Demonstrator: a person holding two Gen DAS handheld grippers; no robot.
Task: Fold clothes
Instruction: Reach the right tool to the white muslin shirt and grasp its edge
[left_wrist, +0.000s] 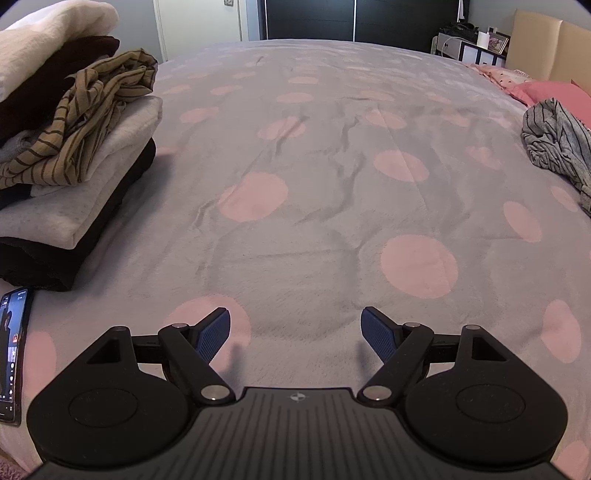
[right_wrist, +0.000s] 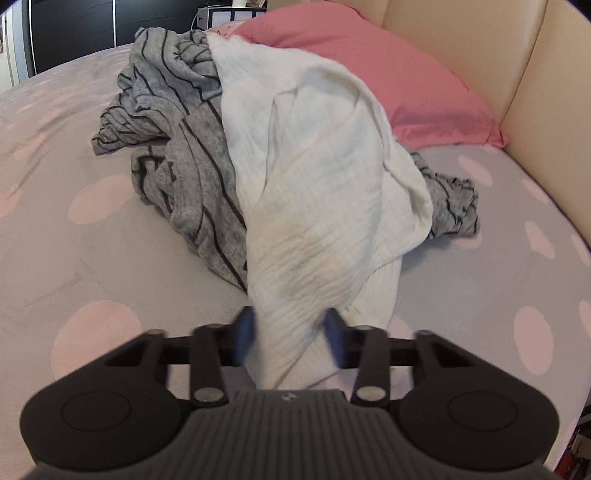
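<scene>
White garment (right_wrist: 317, 177) soft, light, floppy; my right hand-held gripper (right_wrist: 291, 332) pinching its bunched near end; left hand-held gripper (left_wrist: 295, 332) spread, empty.

A bed under a grey blanket with pink dots (left_wrist: 314, 229) fills both views. At the left-wrist frame's left edge lie a stack of folded clothes (left_wrist: 74, 206) and a phone (left_wrist: 13, 350). In the right-wrist view, a grey striped garment (right_wrist: 184, 166) lies centre, a pink pillow (right_wrist: 406, 92) upper right.

Crinkled white cloth (right_wrist: 314, 206) lies on a matt, fleecy bedspread (right_wrist: 110, 266).
</scene>
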